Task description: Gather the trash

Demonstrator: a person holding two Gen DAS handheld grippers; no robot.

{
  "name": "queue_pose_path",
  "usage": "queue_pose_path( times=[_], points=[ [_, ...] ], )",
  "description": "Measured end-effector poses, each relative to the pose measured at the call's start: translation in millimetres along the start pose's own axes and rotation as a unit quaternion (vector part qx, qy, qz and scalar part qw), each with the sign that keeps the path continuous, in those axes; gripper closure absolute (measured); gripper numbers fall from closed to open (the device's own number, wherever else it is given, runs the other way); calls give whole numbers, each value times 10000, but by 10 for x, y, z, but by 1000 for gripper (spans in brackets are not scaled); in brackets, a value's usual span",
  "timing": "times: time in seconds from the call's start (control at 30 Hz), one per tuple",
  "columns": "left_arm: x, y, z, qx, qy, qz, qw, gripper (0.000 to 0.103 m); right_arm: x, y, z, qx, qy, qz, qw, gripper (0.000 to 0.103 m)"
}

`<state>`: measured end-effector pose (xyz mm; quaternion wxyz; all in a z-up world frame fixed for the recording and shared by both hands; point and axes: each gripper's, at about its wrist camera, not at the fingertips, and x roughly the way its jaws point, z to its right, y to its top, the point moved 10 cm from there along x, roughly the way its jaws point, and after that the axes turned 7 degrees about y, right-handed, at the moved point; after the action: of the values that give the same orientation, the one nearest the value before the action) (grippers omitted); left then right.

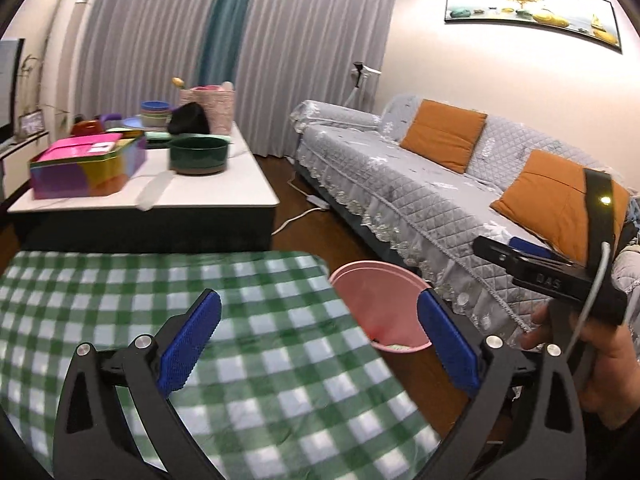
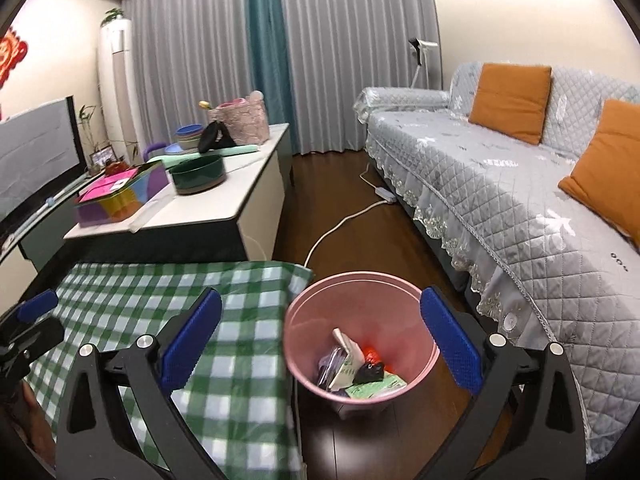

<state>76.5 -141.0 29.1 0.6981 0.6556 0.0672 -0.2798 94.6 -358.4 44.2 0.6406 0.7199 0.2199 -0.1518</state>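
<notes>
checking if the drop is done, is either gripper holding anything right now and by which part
Nothing is held. The left gripper and right gripper both have wide-open, empty jaws; the trash lies in the pink bin.

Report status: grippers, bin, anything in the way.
Left gripper open, empty. Right gripper open, empty. Bin on floor beside checked table, trash inside. Nothing blocking.

Checked tablecloth (image 2: 168,300) surface bare, open for passage. Pink bin (image 2: 360,340) stands just beside it; sofa (image 2: 500,184) close on far side.
</notes>
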Motion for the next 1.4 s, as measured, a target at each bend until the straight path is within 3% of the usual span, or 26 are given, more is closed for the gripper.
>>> queue_pose_path(
  times=[0.13, 0.4, 0.53, 0.73, 1.07, 1.4],
  points=[
    [-256, -136, -202, 42, 335, 196, 9992, 8, -198, -164, -274, -78, 1, 101, 9999, 5],
    [-572, -277, -554, -90, 982, 207, 9949, 8, -292, -436, -641, -168, 21, 26, 9999, 5],
    [-688, -426, -707, -273, 986, -46, 9947, 8, -389, -531, -789, -247, -93, 117, 9996, 5],
    [-705, -713, -870, -273, 1294, -343, 9906, 8, -430, -800, -992, -308, -107, -47, 9995, 5],
    [-728, -787, -993, -234, 1691, -315, 9848, 8, -301, -882, -1002, -283, -179, -187, 9993, 5],
    [-725, -835, -1046, -297, 1805, -411, 9823, 8, -251, -880, -1071, -356, -179, -204, 9990, 5]
  ],
)
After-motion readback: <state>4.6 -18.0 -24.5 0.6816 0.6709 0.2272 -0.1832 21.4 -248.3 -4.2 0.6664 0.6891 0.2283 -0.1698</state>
